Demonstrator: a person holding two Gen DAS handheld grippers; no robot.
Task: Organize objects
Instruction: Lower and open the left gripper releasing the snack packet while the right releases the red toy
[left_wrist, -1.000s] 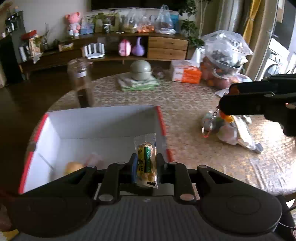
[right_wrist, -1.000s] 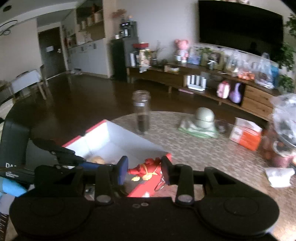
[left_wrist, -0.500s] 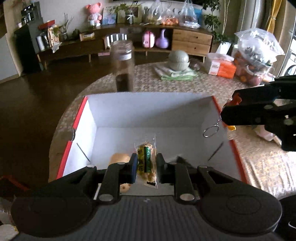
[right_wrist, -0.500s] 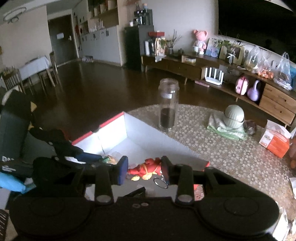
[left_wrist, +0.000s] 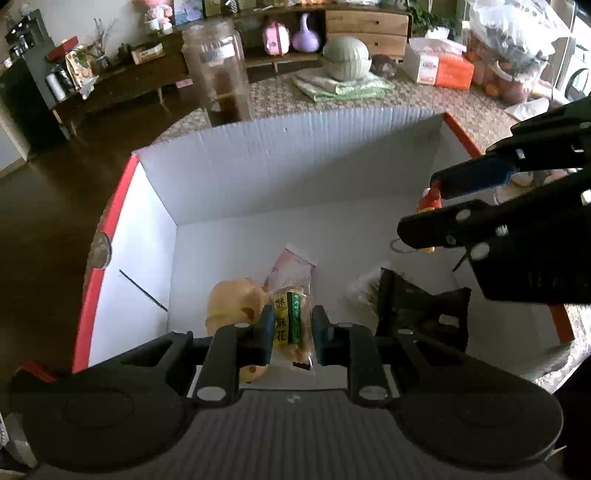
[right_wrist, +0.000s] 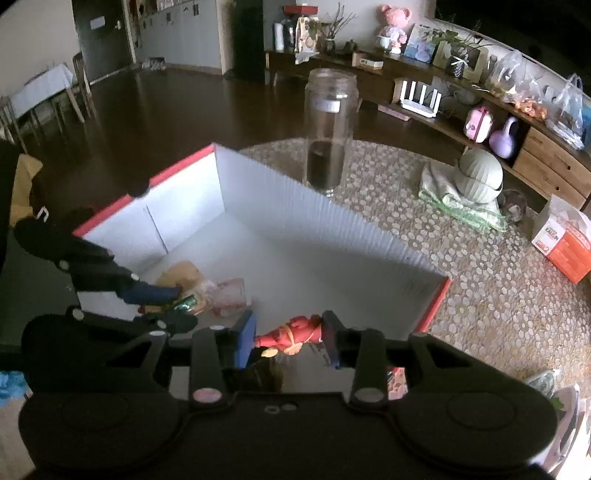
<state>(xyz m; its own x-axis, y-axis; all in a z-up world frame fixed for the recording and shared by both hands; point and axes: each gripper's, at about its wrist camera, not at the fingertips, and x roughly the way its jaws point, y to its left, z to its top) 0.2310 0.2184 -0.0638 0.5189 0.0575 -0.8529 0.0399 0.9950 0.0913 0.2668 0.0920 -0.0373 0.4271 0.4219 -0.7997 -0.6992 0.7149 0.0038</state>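
A white box with red rim (left_wrist: 122, 192) stands on the table; it also shows in the right wrist view (right_wrist: 177, 173). My left gripper (left_wrist: 291, 328) is shut on a clear snack packet with green label (left_wrist: 290, 325), held low inside the box above a yellow bun (left_wrist: 231, 302) and a pink packet (left_wrist: 293, 264). My right gripper (right_wrist: 288, 338) is shut on a red toy figure keychain (right_wrist: 291, 334), held over the box's right side. It shows in the left wrist view (left_wrist: 432, 218) with the toy (left_wrist: 428, 201) between its fingers.
A black folded item (left_wrist: 421, 306) lies on the box floor at right. A tall glass jar (right_wrist: 330, 133) stands just behind the box. A grey-green bowl on a cloth (right_wrist: 480, 177) and an orange tissue box (right_wrist: 565, 240) sit farther back right.
Both grippers have moved forward and down into the box with their objects still held. The box now fills more of each view.
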